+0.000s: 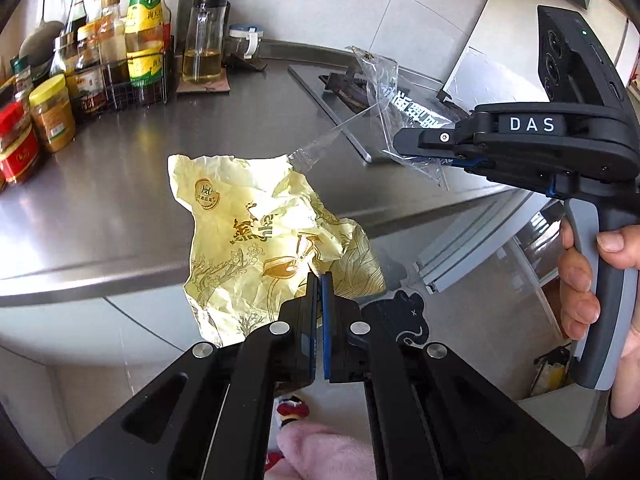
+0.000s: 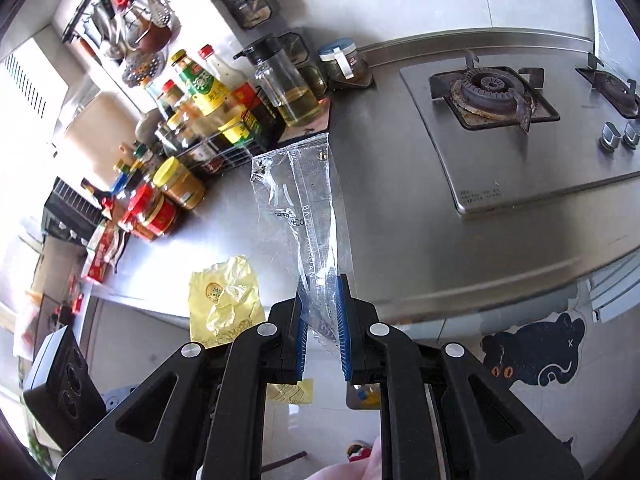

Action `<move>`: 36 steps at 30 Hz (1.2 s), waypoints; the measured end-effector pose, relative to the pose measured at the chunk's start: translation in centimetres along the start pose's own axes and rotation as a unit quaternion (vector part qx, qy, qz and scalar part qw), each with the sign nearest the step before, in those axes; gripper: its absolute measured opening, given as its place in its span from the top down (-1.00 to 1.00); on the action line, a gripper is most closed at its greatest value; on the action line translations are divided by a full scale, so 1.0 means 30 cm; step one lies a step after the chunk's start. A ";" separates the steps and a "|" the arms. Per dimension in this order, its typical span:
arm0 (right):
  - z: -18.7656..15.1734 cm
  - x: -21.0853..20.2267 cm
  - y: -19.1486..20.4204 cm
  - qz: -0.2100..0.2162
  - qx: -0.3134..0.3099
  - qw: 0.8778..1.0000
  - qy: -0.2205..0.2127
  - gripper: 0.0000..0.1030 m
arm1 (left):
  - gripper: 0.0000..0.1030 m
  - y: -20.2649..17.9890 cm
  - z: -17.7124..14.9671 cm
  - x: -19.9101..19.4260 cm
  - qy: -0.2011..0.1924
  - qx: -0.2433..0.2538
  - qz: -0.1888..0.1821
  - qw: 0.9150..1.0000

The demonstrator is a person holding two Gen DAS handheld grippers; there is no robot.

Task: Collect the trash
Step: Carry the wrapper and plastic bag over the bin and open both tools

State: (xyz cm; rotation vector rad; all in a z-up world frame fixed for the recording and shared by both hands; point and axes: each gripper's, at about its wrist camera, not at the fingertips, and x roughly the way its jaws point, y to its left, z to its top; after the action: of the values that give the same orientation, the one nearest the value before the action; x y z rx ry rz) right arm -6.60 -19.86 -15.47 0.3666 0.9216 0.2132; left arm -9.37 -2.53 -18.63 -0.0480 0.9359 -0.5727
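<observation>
Left gripper (image 1: 320, 280): jaws pinching shut on the crumpled yellow wrapper (image 1: 256, 240), which is standing up ahead of them over the steel counter (image 1: 120, 200) edge. Right gripper (image 2: 322, 296): jaws narrowing onto the clear plastic bag (image 2: 300, 200), which is extending forward from between them above the counter

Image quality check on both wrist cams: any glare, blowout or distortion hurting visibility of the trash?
Left wrist: strong fisheye bends the steel counter; the yellow wrapper in the left gripper is sharp; glare streaks the counter. Right wrist: left edge blown out by window light; the clear plastic bag in the right gripper is legible but low-contrast against the steel.
</observation>
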 end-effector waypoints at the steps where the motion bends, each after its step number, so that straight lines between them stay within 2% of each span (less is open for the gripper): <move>1: -0.033 -0.002 -0.006 0.002 0.001 1.000 0.007 0.71 | 0.99 0.001 -0.036 0.005 0.008 -0.003 -0.004 1.000; 7: -0.229 0.065 -0.090 -0.015 0.018 0.998 0.057 0.71 | 0.99 0.062 -0.217 0.111 0.071 -0.042 -0.016 0.996; 14: -0.430 0.293 -0.185 -0.041 0.020 0.990 0.132 0.71 | 0.99 0.121 -0.335 0.279 0.115 -0.076 -0.018 0.990; 23: -0.547 0.597 -0.264 -0.033 0.049 0.979 0.195 0.71 | 0.99 0.226 -0.496 0.563 0.173 -0.112 0.006 0.979; 30: -0.604 0.807 -0.327 -0.029 0.070 0.973 0.218 0.71 | 0.99 0.344 -0.582 0.739 0.194 -0.149 0.019 0.970; 36: -0.650 0.970 -0.396 -0.010 0.089 0.967 0.239 0.67 | 0.98 0.404 -0.647 0.878 0.210 -0.172 0.011 0.963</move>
State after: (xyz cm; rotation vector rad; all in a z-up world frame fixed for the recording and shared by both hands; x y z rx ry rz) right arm -4.91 -16.85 -52.30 0.4834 1.4270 0.2050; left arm -6.93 -1.03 -53.40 -0.2338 1.4419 -0.3983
